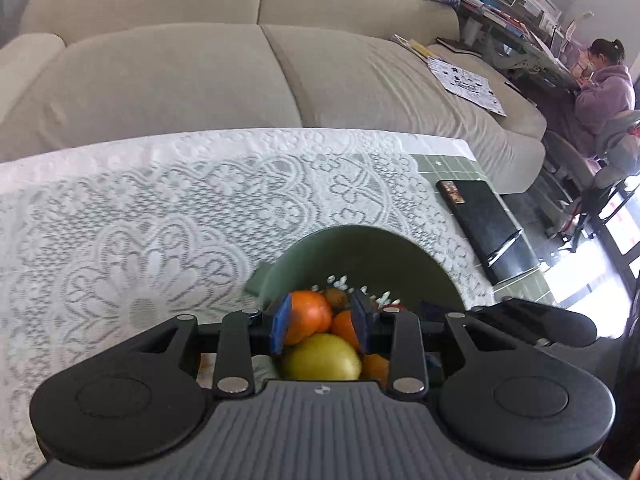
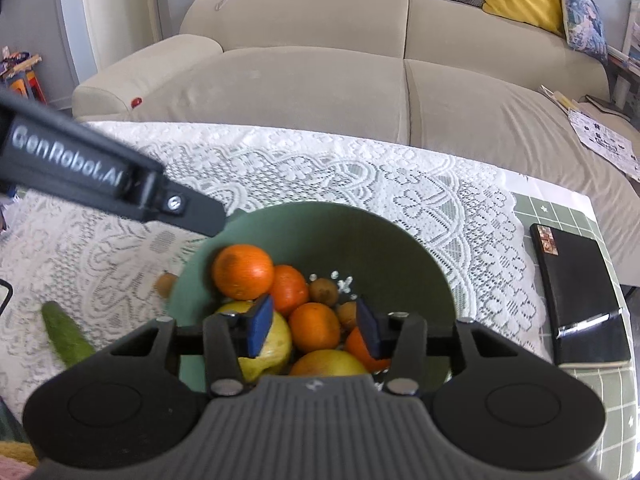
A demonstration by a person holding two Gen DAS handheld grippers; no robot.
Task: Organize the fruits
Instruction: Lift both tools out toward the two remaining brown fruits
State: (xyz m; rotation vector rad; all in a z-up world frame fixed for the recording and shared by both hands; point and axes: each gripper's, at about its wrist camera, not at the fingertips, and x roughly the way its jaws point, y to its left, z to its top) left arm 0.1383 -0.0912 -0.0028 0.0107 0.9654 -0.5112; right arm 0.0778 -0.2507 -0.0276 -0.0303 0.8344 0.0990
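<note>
A green bowl [image 1: 360,232] [image 2: 320,216] on the lace cloth holds several oranges, yellow fruits and small brown kiwis. My left gripper [image 1: 322,322] hangs over the bowl's left side, open; a large orange [image 1: 308,316] [image 2: 242,270] lies below its blue pads, untouched. Its black body [image 2: 100,176] crosses the right wrist view's upper left. My right gripper [image 2: 314,330] hovers open above the pile, with a small orange [image 2: 314,326] below its gap. A yellow fruit [image 1: 320,358] [image 2: 276,340] lies nearest. Outside the bowl, to its left, lie a green cucumber [image 2: 66,332] and a brown kiwi [image 2: 166,284].
A black notebook [image 1: 484,224] [image 2: 580,296] lies on the green tiled table right of the bowl. A beige sofa [image 1: 180,80] [image 2: 320,80] runs behind the table. A person [image 1: 604,92] sits at a desk far right. Lace cloth [image 1: 140,220] stretches left of the bowl.
</note>
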